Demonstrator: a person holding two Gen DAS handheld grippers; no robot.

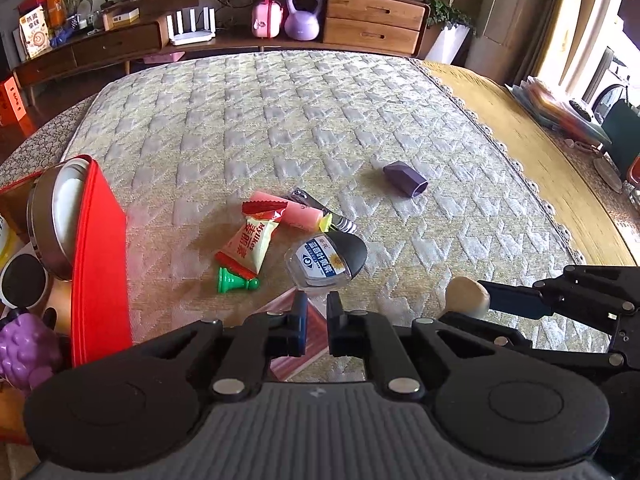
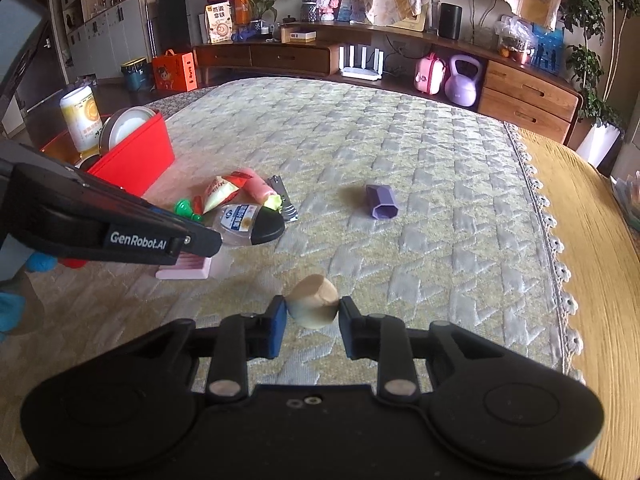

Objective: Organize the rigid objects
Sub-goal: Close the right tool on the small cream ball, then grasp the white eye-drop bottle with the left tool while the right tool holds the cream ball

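Note:
My right gripper (image 2: 312, 312) is shut on a beige wooden block (image 2: 313, 301), low over the quilted mat (image 2: 400, 152); the block also shows in the left wrist view (image 1: 468, 295). My left gripper (image 1: 317, 304) is nearly shut with a narrow gap and nothing between its fingers, above a pink striped card (image 1: 296, 344). Just ahead lies a pile: a clear bottle with a black cap (image 1: 326, 261), a candy packet (image 1: 250, 240), a pink tube (image 1: 298, 213), a green pawn (image 1: 234, 282) and a nail clipper (image 1: 310, 202). A purple hexagonal cap (image 1: 405, 178) lies apart to the right.
A red box (image 1: 100, 264) at the left holds a round metal tin (image 1: 56, 216), a purple toy (image 1: 24, 344) and a can (image 2: 82, 118). A yellow wooden table top (image 2: 600, 264) borders the mat at the right. A wooden cabinet (image 1: 372, 20) stands beyond.

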